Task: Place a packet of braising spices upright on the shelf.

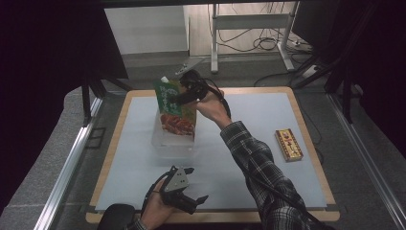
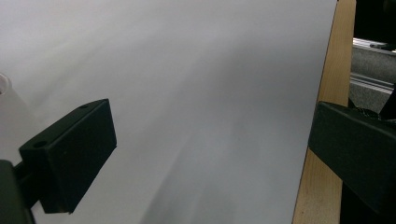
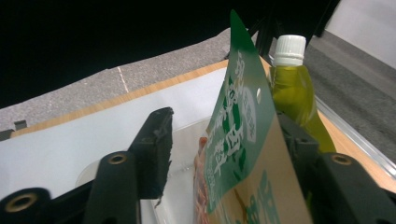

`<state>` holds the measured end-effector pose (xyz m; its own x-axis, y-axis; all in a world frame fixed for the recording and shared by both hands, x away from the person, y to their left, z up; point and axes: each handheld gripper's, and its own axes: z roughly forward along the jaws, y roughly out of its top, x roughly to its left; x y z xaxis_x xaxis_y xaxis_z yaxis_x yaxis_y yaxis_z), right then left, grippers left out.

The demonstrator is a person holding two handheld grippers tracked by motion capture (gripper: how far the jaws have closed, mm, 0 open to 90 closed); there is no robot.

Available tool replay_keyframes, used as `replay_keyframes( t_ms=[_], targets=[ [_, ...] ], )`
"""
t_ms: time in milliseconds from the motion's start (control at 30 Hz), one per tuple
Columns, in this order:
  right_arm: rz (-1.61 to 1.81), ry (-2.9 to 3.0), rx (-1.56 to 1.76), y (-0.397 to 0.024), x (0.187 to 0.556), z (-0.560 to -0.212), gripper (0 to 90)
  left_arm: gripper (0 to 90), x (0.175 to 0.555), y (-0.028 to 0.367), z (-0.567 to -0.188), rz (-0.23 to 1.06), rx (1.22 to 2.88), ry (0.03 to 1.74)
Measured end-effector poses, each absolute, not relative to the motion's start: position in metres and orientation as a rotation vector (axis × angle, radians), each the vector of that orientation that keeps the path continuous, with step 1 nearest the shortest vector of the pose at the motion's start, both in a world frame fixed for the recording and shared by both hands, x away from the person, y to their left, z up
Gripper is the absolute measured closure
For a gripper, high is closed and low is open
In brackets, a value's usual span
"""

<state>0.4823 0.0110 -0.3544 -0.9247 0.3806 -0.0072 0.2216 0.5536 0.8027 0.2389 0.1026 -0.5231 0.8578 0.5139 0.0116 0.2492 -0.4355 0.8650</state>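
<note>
Green food pouch (image 3: 243, 140) stands between the half-open right gripper (image 3: 224, 154) jaws; left gripper (image 2: 210, 158) gapes wide, empty.

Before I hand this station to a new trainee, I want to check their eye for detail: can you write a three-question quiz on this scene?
1. True or false: the green pouch stands in the clear container.
2. Where does the small red and gold box lie? A) inside the container B) on the mat, near its right edge C) under the left gripper
3. Fill in: the bottle behind the pouch has a ___ cap.

Key: 1 true; 2 B; 3 white.
</note>
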Motion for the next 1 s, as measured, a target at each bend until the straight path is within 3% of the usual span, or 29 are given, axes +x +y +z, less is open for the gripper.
replay_keyframes(
  t_ms=[433, 800, 1000],
  targets=[
    [1.306, 2.572, 0.508, -0.004, 0.479, -0.353, 29.1, 0.7, 0.239, 0.102, -0.524, 0.337, 2.053, 0.548],
    [1.321, 2.573, 0.491, -0.016, 0.476, -0.357, 9.3, 0.8, 0.239, 0.101, -0.524, 0.338, 2.059, 0.543],
    [1.323, 2.568, 0.5, -0.018, 0.473, -0.359, 4.5, 0.8, 0.239, 0.101, -0.524, 0.339, 2.056, 0.545]
  ],
)
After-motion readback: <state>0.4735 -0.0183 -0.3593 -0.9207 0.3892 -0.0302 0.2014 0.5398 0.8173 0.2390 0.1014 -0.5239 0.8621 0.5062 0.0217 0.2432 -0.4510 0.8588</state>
